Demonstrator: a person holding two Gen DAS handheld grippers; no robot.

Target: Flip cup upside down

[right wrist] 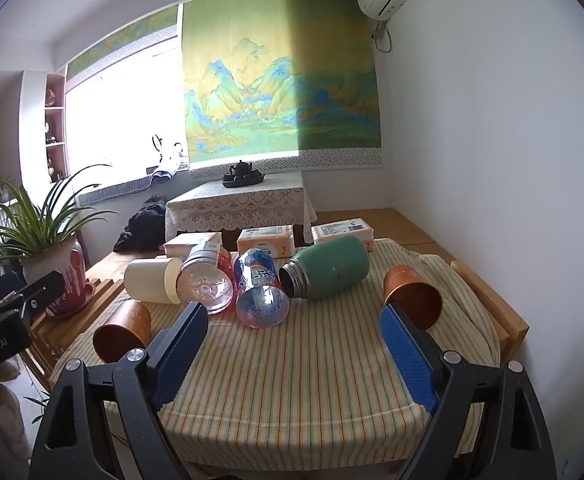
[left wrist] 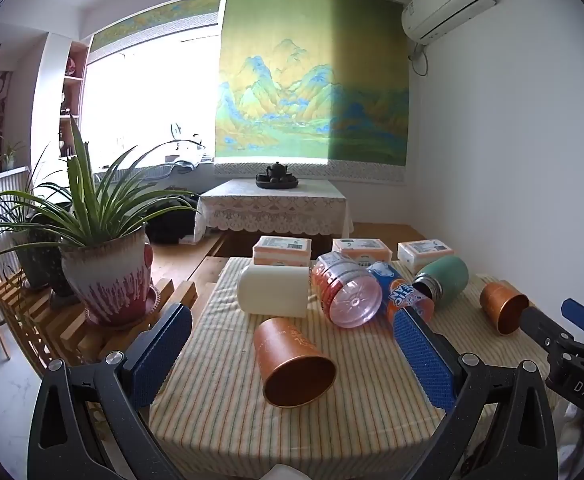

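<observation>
Two copper cups lie on their sides on the striped cloth. One copper cup [left wrist: 292,364] lies between my left gripper's fingers, a little ahead of them, mouth toward the camera; it shows at left in the right wrist view [right wrist: 122,330]. The other copper cup [left wrist: 503,307] lies at the right, close to my right gripper's right finger [right wrist: 405,354] in the right wrist view [right wrist: 411,296]. My left gripper [left wrist: 292,344] is open and empty. My right gripper [right wrist: 293,340] is open and empty above bare cloth; it shows at the right edge of the left wrist view [left wrist: 571,320].
A cream container [left wrist: 274,290], a clear pink bottle [left wrist: 345,290], an orange soda bottle [left wrist: 401,290] and a green flask [left wrist: 443,280] lie in a row behind the cups. Three tissue packs [left wrist: 361,250] line the far edge. A potted plant [left wrist: 108,264] stands left on a wooden rack.
</observation>
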